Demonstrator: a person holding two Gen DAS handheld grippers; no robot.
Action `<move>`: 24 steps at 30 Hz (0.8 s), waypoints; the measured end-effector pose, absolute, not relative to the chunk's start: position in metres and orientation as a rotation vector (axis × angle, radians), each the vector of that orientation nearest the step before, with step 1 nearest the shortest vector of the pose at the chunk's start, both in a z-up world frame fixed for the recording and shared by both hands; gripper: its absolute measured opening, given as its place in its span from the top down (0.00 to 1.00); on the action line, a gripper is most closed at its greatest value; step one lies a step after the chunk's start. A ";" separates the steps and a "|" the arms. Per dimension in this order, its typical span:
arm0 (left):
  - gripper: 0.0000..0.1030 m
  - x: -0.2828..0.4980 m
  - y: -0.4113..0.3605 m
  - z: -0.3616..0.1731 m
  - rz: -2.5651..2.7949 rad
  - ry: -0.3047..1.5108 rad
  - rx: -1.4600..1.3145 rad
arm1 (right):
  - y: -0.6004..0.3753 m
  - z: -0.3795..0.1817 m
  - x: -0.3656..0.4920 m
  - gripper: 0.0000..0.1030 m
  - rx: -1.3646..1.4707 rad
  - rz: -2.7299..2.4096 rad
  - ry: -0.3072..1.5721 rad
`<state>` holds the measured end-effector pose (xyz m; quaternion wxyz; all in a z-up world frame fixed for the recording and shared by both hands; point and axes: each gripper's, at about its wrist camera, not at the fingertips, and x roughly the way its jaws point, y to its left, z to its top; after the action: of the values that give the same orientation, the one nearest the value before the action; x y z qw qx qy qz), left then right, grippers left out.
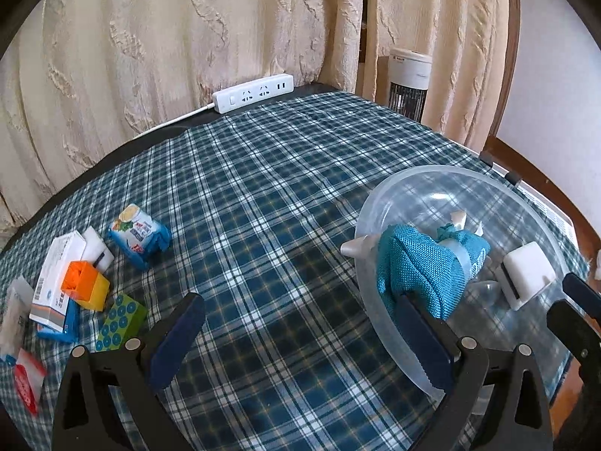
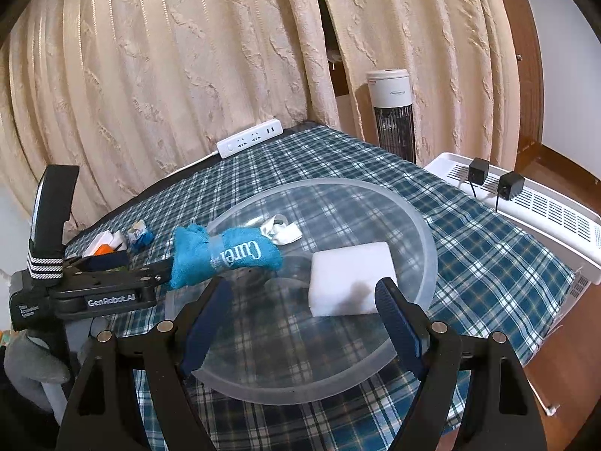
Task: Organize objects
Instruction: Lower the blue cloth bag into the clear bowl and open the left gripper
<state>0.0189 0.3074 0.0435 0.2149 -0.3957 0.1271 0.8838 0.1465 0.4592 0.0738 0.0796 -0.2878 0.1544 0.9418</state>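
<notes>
A clear plastic bowl point(image 1: 383, 323) point(image 2: 420, 221) stands on the plaid tablecloth. In it lie a white sponge block point(image 2: 351, 280) point(image 1: 526, 274) and a crumpled white wrapper point(image 2: 283, 231). A rolled blue "Curel" towel point(image 2: 225, 255) point(image 1: 417, 267) rests over the bowl's left rim. My left gripper point(image 1: 300, 308) is open, its right finger just under the towel's end, touching or nearly so. My right gripper point(image 2: 304, 300) is open and empty above the bowl's near side, in front of the sponge. The left gripper's body also shows in the right wrist view point(image 2: 94, 285).
At the table's left lie a blue snack packet point(image 1: 141, 235), a white box point(image 1: 56, 278), an orange and yellow block point(image 1: 86, 285), a green dotted block point(image 1: 120, 321) and a red packet point(image 1: 26, 385). A power strip point(image 1: 253, 92) sits at the back. A fan point(image 2: 392, 112) and white heater point(image 2: 526, 203) stand right.
</notes>
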 end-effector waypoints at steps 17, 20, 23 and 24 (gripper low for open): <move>0.00 0.025 0.304 0.038 2.428 0.398 -1.089 | 0.454 0.085 0.122 0.19 -0.963 2.757 0.156; 0.00 0.026 0.301 0.038 2.416 0.387 -1.090 | 0.444 0.082 0.108 0.19 -1.025 2.749 0.017; 0.00 0.025 0.298 0.037 2.405 0.371 -1.096 | 0.437 0.079 0.095 0.19 -1.080 2.712 -0.094; 0.00 0.025 0.298 0.037 2.402 0.367 -1.097 | 0.435 0.078 0.090 0.19 -1.096 2.697 -0.125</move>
<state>0.0247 0.2980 0.0373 0.2354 -0.3999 0.1339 0.8756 0.0902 0.4353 0.0782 0.1136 -0.3736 -0.0427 0.9196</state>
